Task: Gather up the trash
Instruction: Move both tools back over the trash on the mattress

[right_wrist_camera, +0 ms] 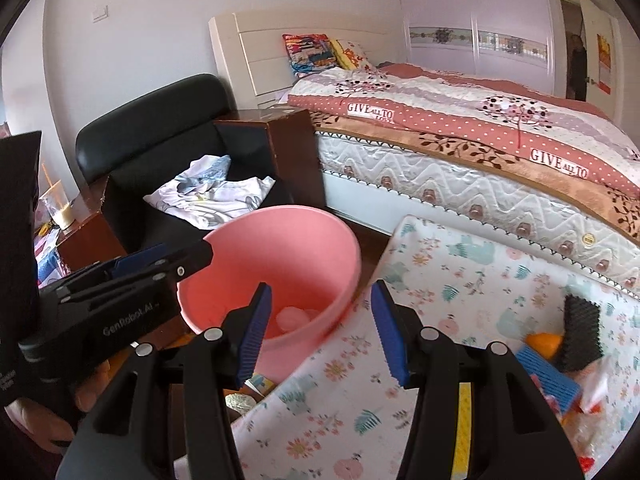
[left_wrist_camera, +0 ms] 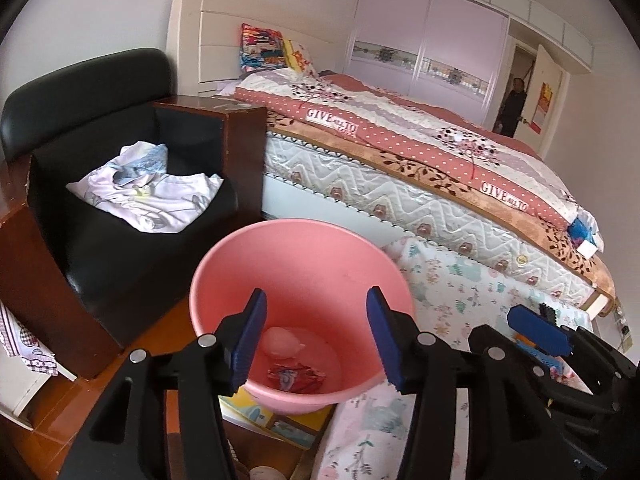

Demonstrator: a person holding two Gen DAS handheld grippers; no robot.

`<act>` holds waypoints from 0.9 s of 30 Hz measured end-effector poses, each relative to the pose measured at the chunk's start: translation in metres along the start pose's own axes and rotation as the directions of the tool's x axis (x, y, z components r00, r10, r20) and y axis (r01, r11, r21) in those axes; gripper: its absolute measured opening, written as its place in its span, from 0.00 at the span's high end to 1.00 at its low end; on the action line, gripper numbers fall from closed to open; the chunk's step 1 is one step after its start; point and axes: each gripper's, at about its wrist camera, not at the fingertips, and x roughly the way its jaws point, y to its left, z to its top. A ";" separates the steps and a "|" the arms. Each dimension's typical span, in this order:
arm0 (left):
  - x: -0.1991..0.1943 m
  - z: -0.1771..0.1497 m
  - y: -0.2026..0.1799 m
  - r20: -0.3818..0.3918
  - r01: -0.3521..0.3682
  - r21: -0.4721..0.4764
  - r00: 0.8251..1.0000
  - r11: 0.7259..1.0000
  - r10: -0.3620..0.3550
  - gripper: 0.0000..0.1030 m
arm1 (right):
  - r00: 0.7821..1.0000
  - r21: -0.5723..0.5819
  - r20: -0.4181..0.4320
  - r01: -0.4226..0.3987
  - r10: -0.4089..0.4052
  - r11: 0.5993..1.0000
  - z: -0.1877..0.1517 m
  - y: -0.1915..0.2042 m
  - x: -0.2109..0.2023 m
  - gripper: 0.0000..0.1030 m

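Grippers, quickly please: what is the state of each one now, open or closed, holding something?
Left gripper: open, holds nothing, over the pink bin.
Right gripper: open, holds nothing, by the bin rim and floral mat.

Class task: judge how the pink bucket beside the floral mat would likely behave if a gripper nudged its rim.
The pink bucket looks like thin plastic holding only a few scraps, so it is probably light and would slide easily. It is tall, wider at the rim than at the base, so a nudge there might tip it.

pink bin (left_wrist_camera: 304, 276) stands on wooden floor (left_wrist_camera: 160, 328) beside floral mat (right_wrist_camera: 460, 280).
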 end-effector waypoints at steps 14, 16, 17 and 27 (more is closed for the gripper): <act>-0.004 -0.007 -0.035 -0.002 0.067 0.060 0.998 0.996 -0.067 0.47 | 0.997 0.051 0.018 0.074 -0.075 0.996 -0.019 -0.032 -0.030 0.43; -0.004 -0.009 -0.042 -0.006 0.077 0.073 0.997 0.994 -0.077 0.47 | 0.995 0.056 0.023 0.092 -0.093 0.994 -0.022 -0.037 -0.035 0.43; -0.003 -0.010 -0.046 -0.007 0.080 0.079 0.997 0.994 -0.080 0.47 | 0.995 0.056 0.026 0.098 -0.100 0.994 -0.023 -0.039 -0.038 0.43; -0.003 -0.019 -0.083 -0.018 0.161 0.156 0.987 0.975 -0.160 0.46 | 0.977 0.098 0.055 0.201 -0.207 0.975 -0.039 -0.075 -0.069 0.43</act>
